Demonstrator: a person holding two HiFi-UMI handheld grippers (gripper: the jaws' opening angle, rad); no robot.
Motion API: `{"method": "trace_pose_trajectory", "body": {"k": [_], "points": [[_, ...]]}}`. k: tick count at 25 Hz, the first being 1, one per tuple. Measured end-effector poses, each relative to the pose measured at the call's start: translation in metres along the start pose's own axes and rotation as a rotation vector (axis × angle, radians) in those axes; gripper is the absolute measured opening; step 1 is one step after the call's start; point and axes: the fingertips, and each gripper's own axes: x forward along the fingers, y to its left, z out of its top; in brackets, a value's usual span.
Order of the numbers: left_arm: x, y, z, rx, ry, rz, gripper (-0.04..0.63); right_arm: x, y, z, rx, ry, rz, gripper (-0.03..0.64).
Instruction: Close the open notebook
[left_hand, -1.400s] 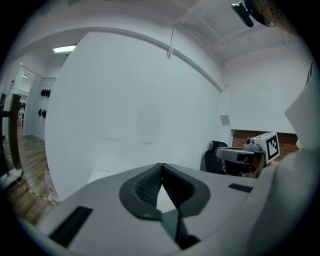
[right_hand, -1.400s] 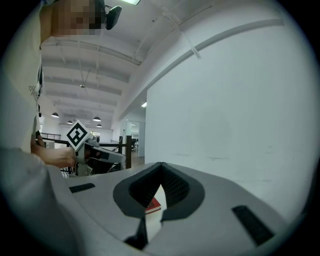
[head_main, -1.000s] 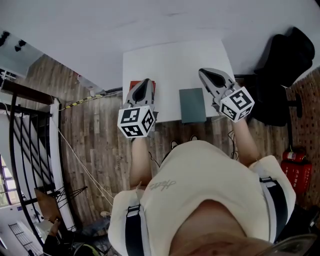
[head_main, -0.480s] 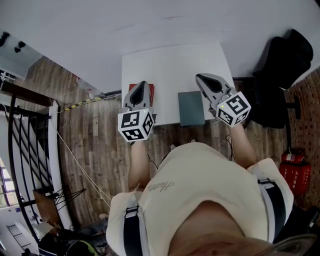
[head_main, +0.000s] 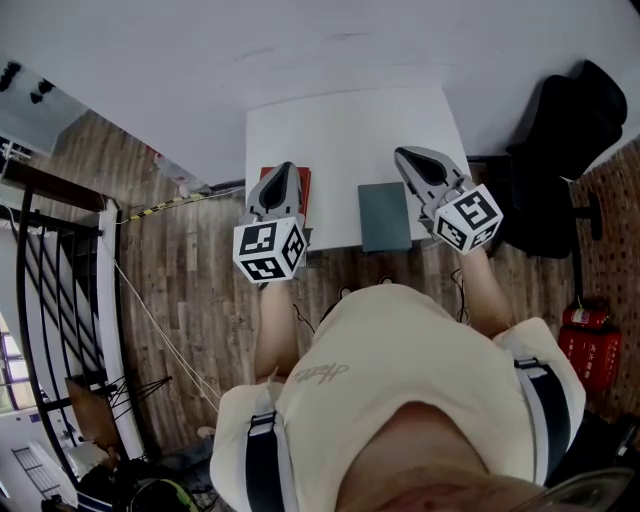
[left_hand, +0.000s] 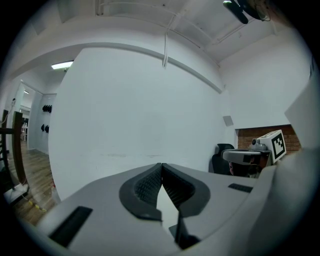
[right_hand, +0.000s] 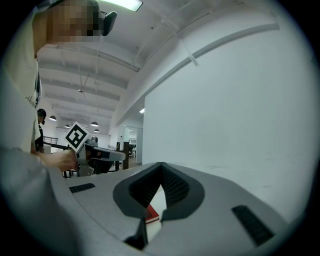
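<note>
Grey-green notebook (head_main: 385, 215) just beside right fingers (head_main: 416, 166)

Overall brightness: bright and even in all three views; the white wall (left_hand: 140, 110) and white table (head_main: 340, 130) read pale, with no harsh glare.
Light source: overhead fixtures, with a light panel (right_hand: 125, 4) at the top of the right gripper view and a lit strip (left_hand: 62, 65) in the left gripper view.
Shadows: soft; the darkest tones sit in the pad hollows of the left gripper (left_hand: 161, 166) and right gripper (right_hand: 161, 165).
Distortion: strong fisheye; straight lines bow, and black corners ring both gripper views.
Focus: the gripper bodies nearest the lens are soft; the head view smears along its bottom edge.
</note>
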Motion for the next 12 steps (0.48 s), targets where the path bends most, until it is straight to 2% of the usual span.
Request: {"method": "trace_pose_trajectory", "body": {"k": [5,12], "points": [[0.008,0.003,0.006,0.018,-0.002,-0.012,0.02,0.001,-0.01,0.004,-0.007,-0.033,-0.046,0.003],[0.019,0.006,-0.001,0.012,0.014,-0.027,0.02,0.006,-0.017,-0.002,-0.016,-0.015,-0.063,0.003]]}}
